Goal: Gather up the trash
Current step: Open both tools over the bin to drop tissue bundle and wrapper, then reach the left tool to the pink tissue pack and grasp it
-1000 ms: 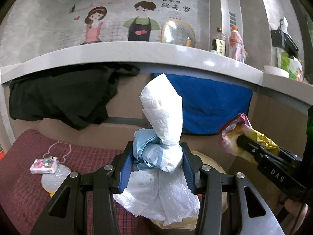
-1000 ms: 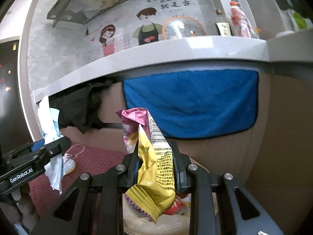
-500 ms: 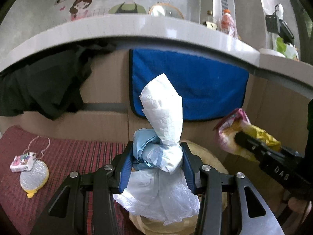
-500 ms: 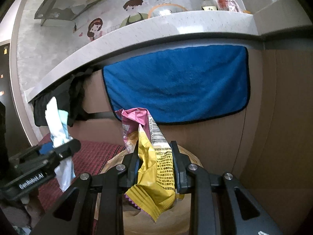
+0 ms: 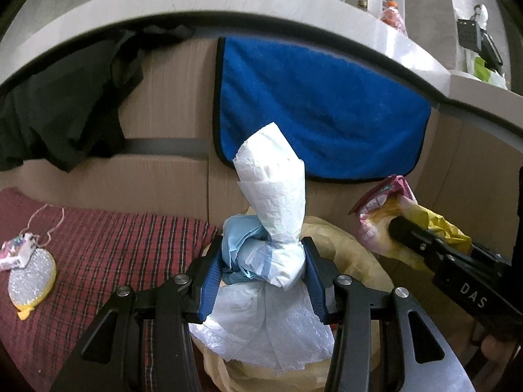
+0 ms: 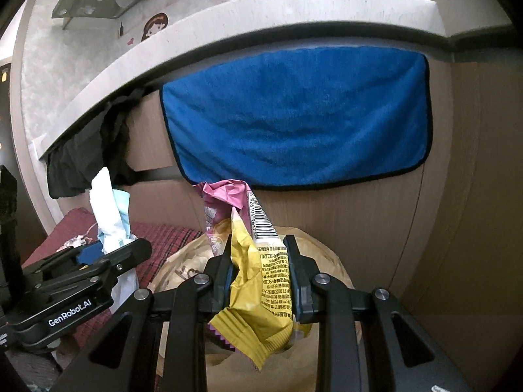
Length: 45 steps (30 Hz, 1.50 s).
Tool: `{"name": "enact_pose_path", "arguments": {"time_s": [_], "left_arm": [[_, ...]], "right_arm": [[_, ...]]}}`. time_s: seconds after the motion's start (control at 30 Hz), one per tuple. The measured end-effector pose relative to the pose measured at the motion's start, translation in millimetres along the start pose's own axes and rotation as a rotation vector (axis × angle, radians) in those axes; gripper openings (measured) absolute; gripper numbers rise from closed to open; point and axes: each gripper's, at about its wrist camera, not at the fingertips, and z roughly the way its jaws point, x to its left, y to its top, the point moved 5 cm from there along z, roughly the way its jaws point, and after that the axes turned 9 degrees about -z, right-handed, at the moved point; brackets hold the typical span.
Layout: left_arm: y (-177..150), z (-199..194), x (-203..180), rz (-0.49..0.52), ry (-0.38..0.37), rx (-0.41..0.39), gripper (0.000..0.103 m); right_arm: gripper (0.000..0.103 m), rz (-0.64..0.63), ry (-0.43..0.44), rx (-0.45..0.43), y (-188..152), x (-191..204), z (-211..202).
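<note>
My left gripper (image 5: 263, 254) is shut on a crumpled wad of white and pale blue tissue (image 5: 271, 215), which sticks up between the blue pads and hangs below them. My right gripper (image 6: 260, 258) is shut on a yellow and pink snack wrapper (image 6: 258, 281). Both hang just above a beige trash bag (image 6: 323, 254) that stands on the floor against the cabinet; its rim (image 5: 346, 245) shows behind the tissue. In the left wrist view the right gripper (image 5: 395, 225) with the wrapper (image 5: 385, 215) is at the right. In the right wrist view the left gripper (image 6: 137, 248) with the tissue (image 6: 108, 205) is at the left.
A blue towel (image 5: 313, 111) and a black cloth (image 5: 62, 107) hang from the counter edge over the wooden cabinet front. A red plaid mat (image 5: 104, 248) lies to the left, with a small yellow-rimmed pouch (image 5: 31, 281) and a little colourful item (image 5: 18, 250) on it.
Both grippers have sunk and come closer to the cabinet and the beige bag, which now fills more of the lower view. Both grips are unchanged.
</note>
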Motion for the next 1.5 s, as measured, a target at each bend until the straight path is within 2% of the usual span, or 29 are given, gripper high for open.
{"name": "enact_pose_path", "arguments": {"time_s": [0.07,0.1,0.17,0.2,0.33,0.47,0.6,0.8,0.93,1.03,1.17,1.33,1.5], "left_arm": [[-1.8,6.4,2.3,-0.013,-0.034,0.025,0.047],[-2.6,10.5,2.8,-0.025,-0.079,0.051,0.048],[-2.7,16.9,5.4,-0.047,-0.127,0.092,0.053],[-2.0,18.6,7.6,-0.057,-0.131,0.102,0.054],[5.4,19.3,19.3,-0.137,-0.196,0.159,0.058],[19.2,1.9,33.0,-0.176,-0.191,0.112,0.058],[33.1,-29.3,53.7,-0.160,-0.128,0.034,0.058],[44.4,-89.1,117.7,-0.126,0.022,-0.086,0.058],[43.3,-114.9,172.9,-0.142,0.115,-0.100,0.058],[33.5,-129.6,227.9,-0.210,0.169,-0.090,0.058],[19.8,-150.3,282.3,-0.265,0.246,-0.110,0.058],[11.3,-173.8,333.3,-0.322,0.286,-0.137,0.058],[5.6,-175.8,357.7,-0.337,0.280,-0.120,0.058]], "right_arm": [[0.027,0.000,-0.002,0.009,-2.2,-0.4,4.0],[0.028,0.002,0.001,0.013,-3.5,-0.8,5.7],[0.044,0.006,0.000,0.025,-6.0,-1.6,10.2],[0.048,0.010,-0.012,0.032,-7.2,-2.8,11.6],[0.049,0.019,-0.019,0.033,-9.4,-4.7,9.3],[0.049,0.009,-0.032,0.038,-6.4,-1.8,3.4],[0.049,-0.016,-0.041,0.019,2.4,6.4,-7.3],[0.049,-0.042,0.005,-0.026,19.9,34.3,-25.0],[0.049,-0.079,0.065,-0.033,29.1,68.7,-25.8],[0.049,-0.116,0.115,-0.026,32.1,101.3,-20.5],[0.049,-0.162,0.196,0.018,27.4,149.9,-5.6],[0.049,-0.215,0.308,0.095,17.7,218.0,18.9],[0.048,-0.212,0.423,0.161,9.8,275.2,38.9]]}}
